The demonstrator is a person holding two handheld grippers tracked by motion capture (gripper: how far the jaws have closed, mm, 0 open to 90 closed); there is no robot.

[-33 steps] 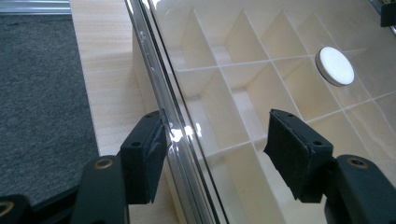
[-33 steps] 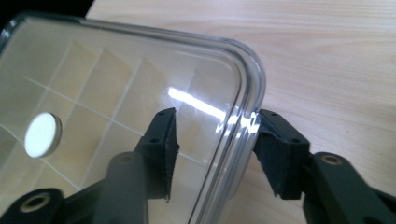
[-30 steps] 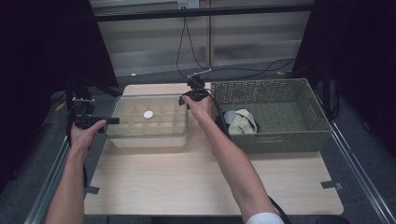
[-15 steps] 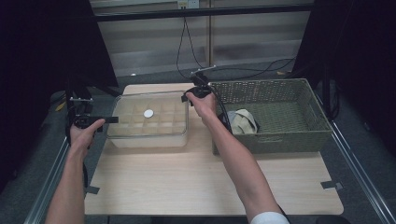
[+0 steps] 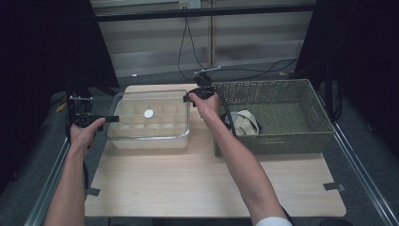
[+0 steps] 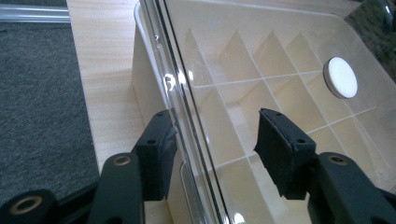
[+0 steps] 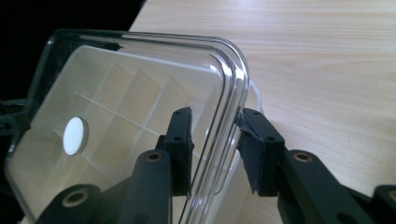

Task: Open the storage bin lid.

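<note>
Clear lid [image 5: 150, 113] is covering the empty divided box [image 5: 149, 139]; left tongs [image 6: 212, 151] and right tongs [image 7: 215, 149] are straddling its rim, closing, not yet clamped.

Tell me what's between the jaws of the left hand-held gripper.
The clear lid's rim edge runs between the left hand-held gripper's jaws, above the divided box, seen in the left gripper view.

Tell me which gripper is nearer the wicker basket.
Right. The right gripper straddles the clear lid at its edge just beside the basket; the left gripper is at the lid's opposite edge.
</note>
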